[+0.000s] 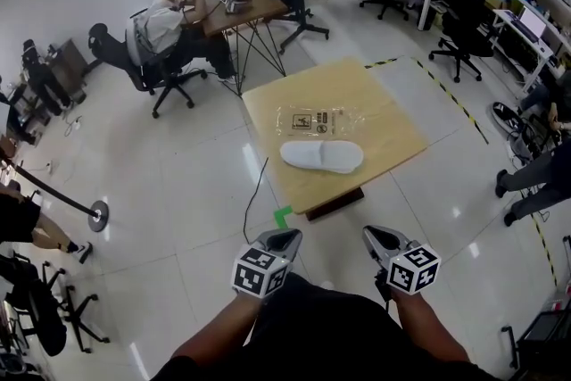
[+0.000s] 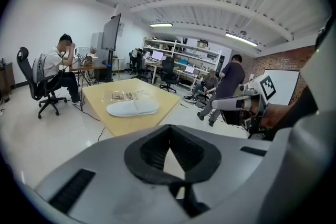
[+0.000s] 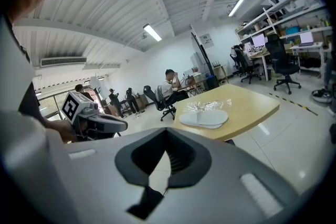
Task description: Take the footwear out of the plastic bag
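Left gripper (image 1: 290, 236): the jaws are sitting fully closed, black pads meeting, with nothing between them. The gripper is hovering low in the head view, close to the person's body and over the glossy white tiled floor (image 1: 178, 183). It is pointing toward the surface and somewhat downward.

Right gripper (image 1: 372, 235): its jaws are likewise pressing together and holding nothing. It is hanging beside the left gripper, apart from it, at about the same level.

Light wooden square table (image 1: 393, 116): this surface is standing ahead of both grippers and well apart from them. Neither gripper is touching it.

White flat slipper footwear (image 1: 322, 156): it is lying on the surface near the edge closest to the grippers, outside the bag, lengthwise across the head view. Whether it is one slipper or a pair laid together cannot be told.

Clear flat plastic bag with a printed label (image 1: 317, 119): it is lying flat just beyond the footwear, toward the middle of the surface. Whether its near edge is touching the footwear cannot be told.

Floor: a green tape mark (image 1: 282, 215) is showing between the grippers and the surface, with a thin black cable (image 1: 257, 187) running beside it.
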A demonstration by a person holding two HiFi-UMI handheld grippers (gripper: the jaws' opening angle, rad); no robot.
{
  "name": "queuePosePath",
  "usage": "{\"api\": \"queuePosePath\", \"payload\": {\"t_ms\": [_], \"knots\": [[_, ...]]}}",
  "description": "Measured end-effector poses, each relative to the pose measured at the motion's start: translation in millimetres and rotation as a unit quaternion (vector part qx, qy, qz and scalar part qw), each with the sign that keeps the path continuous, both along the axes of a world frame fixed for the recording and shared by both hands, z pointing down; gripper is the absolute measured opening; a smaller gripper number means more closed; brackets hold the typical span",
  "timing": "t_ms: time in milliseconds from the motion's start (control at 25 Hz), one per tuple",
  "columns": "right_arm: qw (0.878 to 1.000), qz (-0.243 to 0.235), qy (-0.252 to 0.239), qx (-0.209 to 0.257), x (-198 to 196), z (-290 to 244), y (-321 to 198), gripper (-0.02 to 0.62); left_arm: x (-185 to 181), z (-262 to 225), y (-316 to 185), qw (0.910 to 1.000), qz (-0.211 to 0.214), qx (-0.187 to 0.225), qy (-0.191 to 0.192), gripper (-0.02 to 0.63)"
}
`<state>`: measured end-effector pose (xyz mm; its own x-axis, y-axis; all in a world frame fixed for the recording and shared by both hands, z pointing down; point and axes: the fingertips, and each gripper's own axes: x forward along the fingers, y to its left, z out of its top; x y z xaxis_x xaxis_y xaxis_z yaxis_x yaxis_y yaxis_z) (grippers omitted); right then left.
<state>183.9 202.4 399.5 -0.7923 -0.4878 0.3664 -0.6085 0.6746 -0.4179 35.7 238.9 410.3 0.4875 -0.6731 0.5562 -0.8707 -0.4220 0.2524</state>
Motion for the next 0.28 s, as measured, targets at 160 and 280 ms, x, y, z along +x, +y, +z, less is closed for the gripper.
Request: {"api": "queuePosePath", "payload": {"t_ms": [160,280], "knots": [[1.000,-0.003,0.001,-0.001,-2.0,-1.1,3.5,0.000,-1.7,-1.3,0.9,1.0000,0.001,0.001,-0.002,0.006],[1.000,-0.003,0.001,0.000,0.6,-1.5,5.3,0.000,-3.3,-1.5,1.8,1.0000,-0.001,-0.001,-0.004,0.006]]}}
